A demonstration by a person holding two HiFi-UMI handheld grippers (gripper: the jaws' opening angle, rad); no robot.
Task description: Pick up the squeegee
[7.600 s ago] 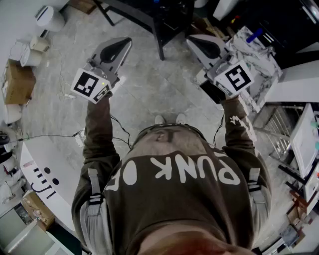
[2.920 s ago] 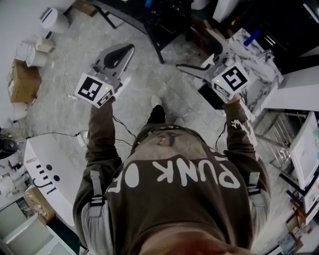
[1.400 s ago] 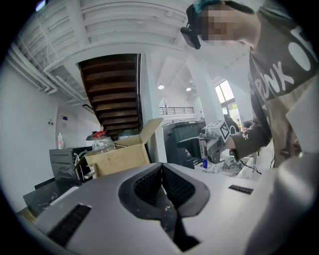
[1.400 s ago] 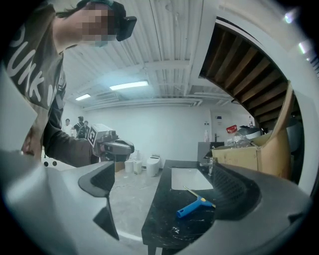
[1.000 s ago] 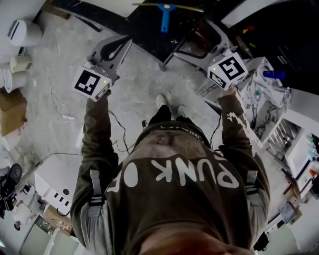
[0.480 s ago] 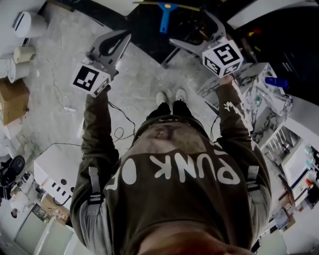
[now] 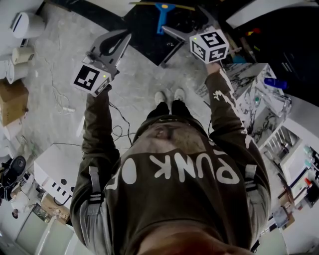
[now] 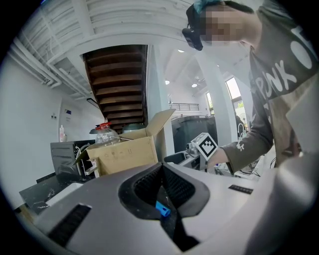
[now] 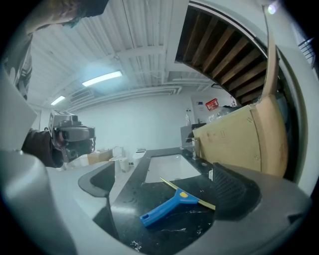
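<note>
The squeegee (image 9: 168, 207) has a blue handle and a thin yellow blade. It lies flat on a black marble counter (image 9: 149, 231), and in the head view the squeegee (image 7: 162, 10) shows at the top edge. My right gripper (image 9: 159, 185) is open, with the squeegee lying between and a little beyond its two jaws, not touched. In the head view the right gripper (image 7: 182, 20) reaches over the counter's edge. My left gripper (image 8: 162, 175) is shut on nothing and held up over the floor, left of the counter; it is the left gripper (image 7: 119, 42) in the head view.
A white sink basin (image 9: 167, 168) sits in the counter behind the squeegee, with a faucet (image 9: 194, 148) and a big cardboard box (image 9: 239, 134) to its right. A marble-patterned block (image 7: 256, 94) stands at my right. Cables (image 7: 117, 132), paper rolls (image 7: 20, 55) and a carton (image 7: 12, 102) lie on the floor.
The person has walked up to the black counter. My right gripper has moved forward and left over the counter toward the squeegee. The left gripper has hardly moved.
</note>
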